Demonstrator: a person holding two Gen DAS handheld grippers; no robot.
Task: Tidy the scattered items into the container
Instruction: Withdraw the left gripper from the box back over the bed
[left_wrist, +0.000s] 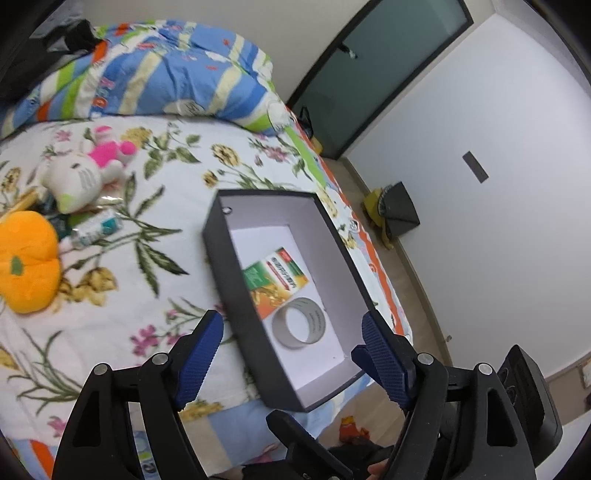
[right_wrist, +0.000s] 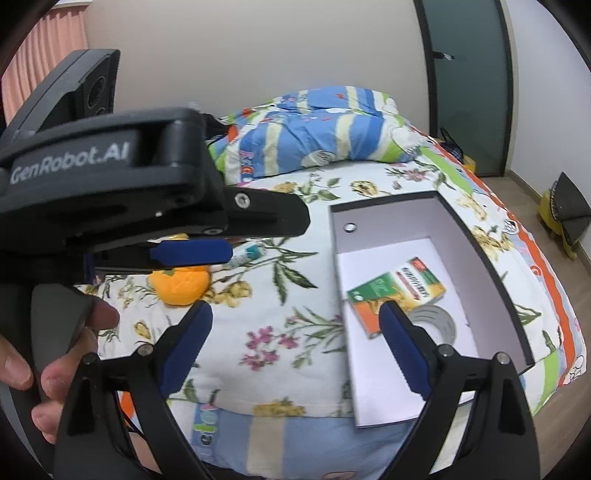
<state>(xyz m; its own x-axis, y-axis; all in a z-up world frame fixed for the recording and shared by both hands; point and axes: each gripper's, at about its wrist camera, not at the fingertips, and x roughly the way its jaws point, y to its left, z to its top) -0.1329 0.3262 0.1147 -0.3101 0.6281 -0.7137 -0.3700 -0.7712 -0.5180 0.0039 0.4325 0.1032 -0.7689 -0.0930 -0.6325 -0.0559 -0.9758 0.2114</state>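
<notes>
Blue-padded fingers (left_wrist: 201, 360) of both grippers spread wide, holding nothing

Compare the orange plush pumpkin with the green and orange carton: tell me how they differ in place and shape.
The plush pumpkin lies out on the floral bedspread, while the carton lies inside the black box. The plush pumpkin is round and soft-looking; the carton is flat and rectangular, with printed text. The carton lies beside a tape ring; the plush pumpkin sits near other scattered items. Both are partly orange, and neither is held.

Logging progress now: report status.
Both grippers, left and right, open, empty. Box holds carton and tape roll. Pumpkin plush still out. Nothing blocking.
</notes>
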